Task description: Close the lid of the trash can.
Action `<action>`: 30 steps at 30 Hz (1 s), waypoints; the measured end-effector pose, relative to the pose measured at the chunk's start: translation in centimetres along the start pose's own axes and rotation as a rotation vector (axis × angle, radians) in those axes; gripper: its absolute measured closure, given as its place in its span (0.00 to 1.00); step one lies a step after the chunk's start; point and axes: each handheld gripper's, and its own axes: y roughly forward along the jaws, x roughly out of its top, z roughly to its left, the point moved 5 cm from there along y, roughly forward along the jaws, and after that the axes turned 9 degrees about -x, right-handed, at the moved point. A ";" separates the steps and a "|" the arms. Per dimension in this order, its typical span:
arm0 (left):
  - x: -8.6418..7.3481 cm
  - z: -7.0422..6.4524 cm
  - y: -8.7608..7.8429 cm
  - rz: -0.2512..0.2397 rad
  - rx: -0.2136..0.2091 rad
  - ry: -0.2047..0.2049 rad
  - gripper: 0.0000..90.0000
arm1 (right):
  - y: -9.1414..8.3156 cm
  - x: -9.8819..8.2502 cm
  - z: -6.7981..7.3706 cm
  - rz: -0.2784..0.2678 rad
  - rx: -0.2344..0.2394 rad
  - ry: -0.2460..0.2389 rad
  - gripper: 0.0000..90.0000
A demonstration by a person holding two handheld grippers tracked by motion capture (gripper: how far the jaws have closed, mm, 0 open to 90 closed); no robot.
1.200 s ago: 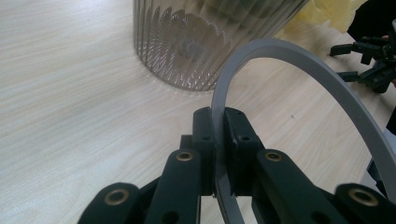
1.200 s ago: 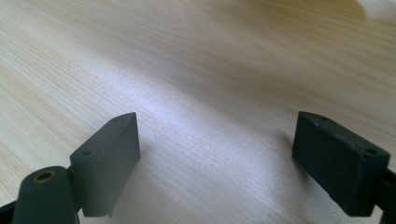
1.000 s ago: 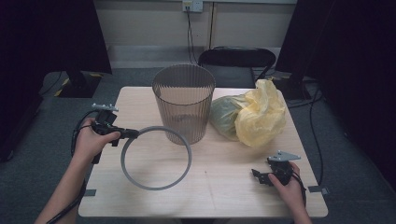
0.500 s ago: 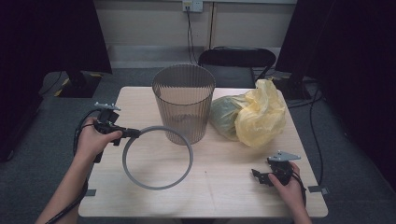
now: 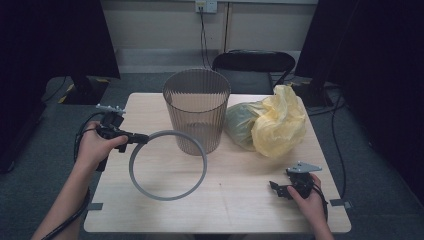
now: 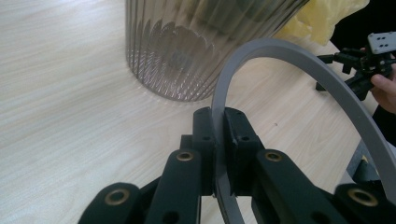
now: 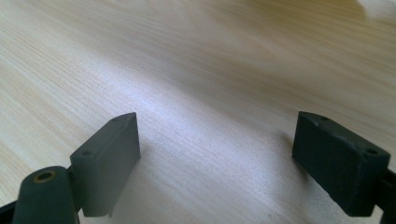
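A large grey ring [image 5: 168, 165] hangs above the wooden table [image 5: 240, 210], held at its left edge by my left gripper [image 5: 141, 137], which is shut on it. In the left gripper view the ring [image 6: 299, 65] arcs up and to the right from between the clamped jaws of that gripper [image 6: 220, 140]. A ribbed translucent grey bin [image 5: 196, 110] stands upright at the table's middle back, right behind the ring; it also appears as the bin [image 6: 201, 42]. My right gripper [image 5: 274, 188] rests low at the front right, open, with nothing between its jaws [image 7: 217, 154].
A crumpled yellow and green plastic bag [image 5: 270, 122] lies to the right of the bin. A black chair [image 5: 252, 62] stands behind the table. Cables trail off both sides. Bare table lies between the ring and my right gripper.
My left gripper has carried the ring a little to the right and towards the bin. The right gripper has stayed where it was.
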 end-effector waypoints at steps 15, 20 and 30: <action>1.8 -1.2 -1.8 -0.010 -0.005 0.006 0.93 | 0.0 0.0 0.0 0.000 0.001 0.000 0.16; 2.2 -1.4 -2.4 -0.014 -0.012 0.002 0.93 | 0.0 0.0 0.0 0.000 0.001 0.000 0.16; 3.4 -2.0 -3.5 -0.021 -0.019 0.008 0.93 | 0.0 0.0 0.0 0.000 0.001 0.001 0.16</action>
